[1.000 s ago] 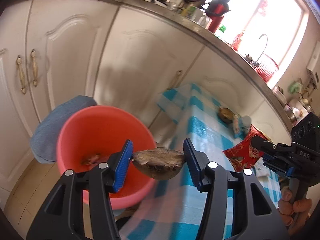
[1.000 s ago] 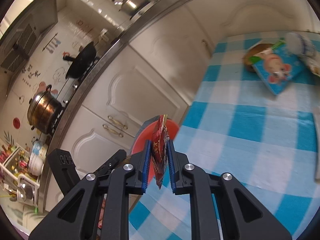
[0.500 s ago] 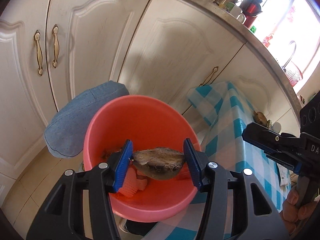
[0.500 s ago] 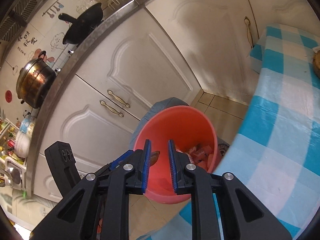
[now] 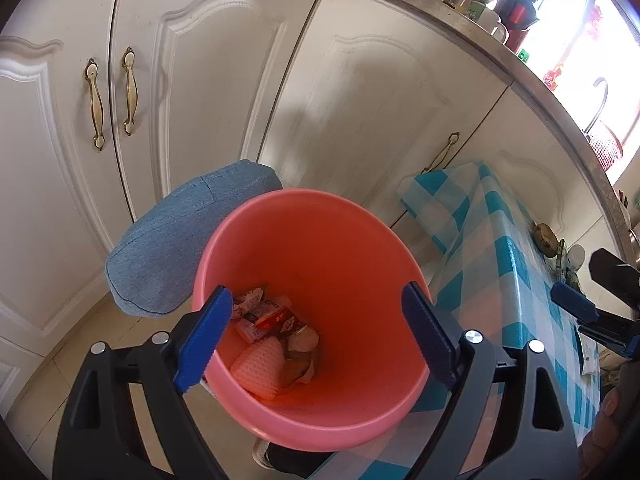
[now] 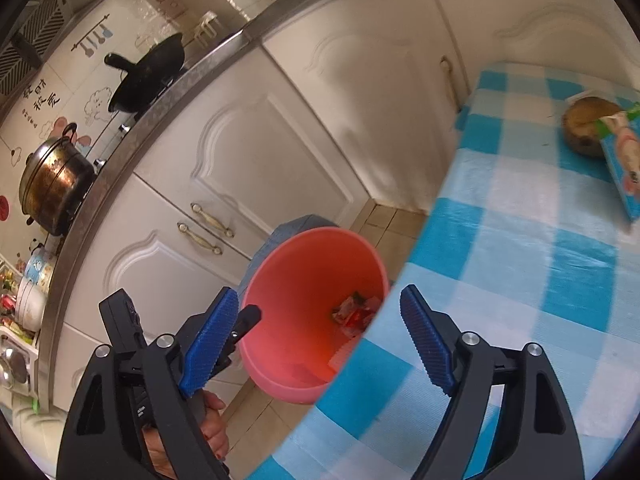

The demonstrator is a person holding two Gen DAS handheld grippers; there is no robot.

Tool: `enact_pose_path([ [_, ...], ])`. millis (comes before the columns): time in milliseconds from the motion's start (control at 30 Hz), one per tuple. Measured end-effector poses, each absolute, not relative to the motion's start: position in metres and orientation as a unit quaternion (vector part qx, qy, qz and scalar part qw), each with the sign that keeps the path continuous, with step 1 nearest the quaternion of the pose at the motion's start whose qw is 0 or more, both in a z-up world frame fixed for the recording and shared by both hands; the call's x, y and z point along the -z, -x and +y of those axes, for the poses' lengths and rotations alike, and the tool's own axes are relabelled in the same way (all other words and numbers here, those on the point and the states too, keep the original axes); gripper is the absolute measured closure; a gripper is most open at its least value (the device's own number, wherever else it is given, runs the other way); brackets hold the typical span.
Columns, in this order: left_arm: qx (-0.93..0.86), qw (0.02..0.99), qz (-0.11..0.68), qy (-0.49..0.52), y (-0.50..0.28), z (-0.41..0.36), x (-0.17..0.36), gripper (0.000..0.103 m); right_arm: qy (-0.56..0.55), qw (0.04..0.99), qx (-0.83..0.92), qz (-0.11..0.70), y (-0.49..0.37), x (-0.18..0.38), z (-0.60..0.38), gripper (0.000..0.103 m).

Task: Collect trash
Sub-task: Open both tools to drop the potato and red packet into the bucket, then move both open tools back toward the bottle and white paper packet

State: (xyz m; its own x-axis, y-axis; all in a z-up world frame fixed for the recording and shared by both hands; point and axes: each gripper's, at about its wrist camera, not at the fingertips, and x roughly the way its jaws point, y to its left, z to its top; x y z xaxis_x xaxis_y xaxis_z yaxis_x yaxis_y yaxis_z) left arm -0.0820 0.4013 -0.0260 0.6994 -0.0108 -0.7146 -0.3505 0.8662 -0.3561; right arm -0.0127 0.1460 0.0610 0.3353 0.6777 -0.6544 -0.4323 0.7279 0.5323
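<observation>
A pink bucket (image 5: pixel 352 412) stands on the floor beside the checked table; wrappers and a brown peel (image 5: pixel 300 344) lie at its bottom. My left gripper (image 5: pixel 318 318) hangs over the bucket mouth, its jaws opening wide with nothing between them. In the right wrist view the bucket (image 6: pixel 280 376) sits below the table edge with red wrappers (image 6: pixel 354 314) inside. My right gripper (image 6: pixel 316 320) is above the bucket and table edge, its jaws opening, nothing between them. A brown husk (image 6: pixel 584 128) and a blue packet (image 6: pixel 624 160) lie on the table.
A blue padded stool (image 5: pixel 176 248) stands left of the bucket against white cabinet doors (image 5: pixel 200 92). The blue-and-white checked tablecloth (image 6: pixel 520 280) overhangs the bucket's right side. Pots and a wok (image 6: pixel 148 76) sit on the counter. A hand (image 6: pixel 208 432) holds the left gripper.
The left gripper let go of the brown peel, which now lies in the bucket. The right gripper's red packet went into the bucket earlier, and its jaws have now spread wide.
</observation>
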Motion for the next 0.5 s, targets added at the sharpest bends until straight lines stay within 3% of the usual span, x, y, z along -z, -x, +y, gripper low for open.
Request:
enact_pose_path([
  [200,-0.094,0.889,0.378,0.242,0.089,0.396,0.019,0.008,-0.127,0.829,-0.311,0.448,0.026,-0.064,0.112,0.014],
  [500,-0.07,0.904,0.366,0.209,0.095,0.371,-0.007,0.006,-0.151,0.854,-0.288,0.406,0.05,-0.065,0.066,0.011],
])
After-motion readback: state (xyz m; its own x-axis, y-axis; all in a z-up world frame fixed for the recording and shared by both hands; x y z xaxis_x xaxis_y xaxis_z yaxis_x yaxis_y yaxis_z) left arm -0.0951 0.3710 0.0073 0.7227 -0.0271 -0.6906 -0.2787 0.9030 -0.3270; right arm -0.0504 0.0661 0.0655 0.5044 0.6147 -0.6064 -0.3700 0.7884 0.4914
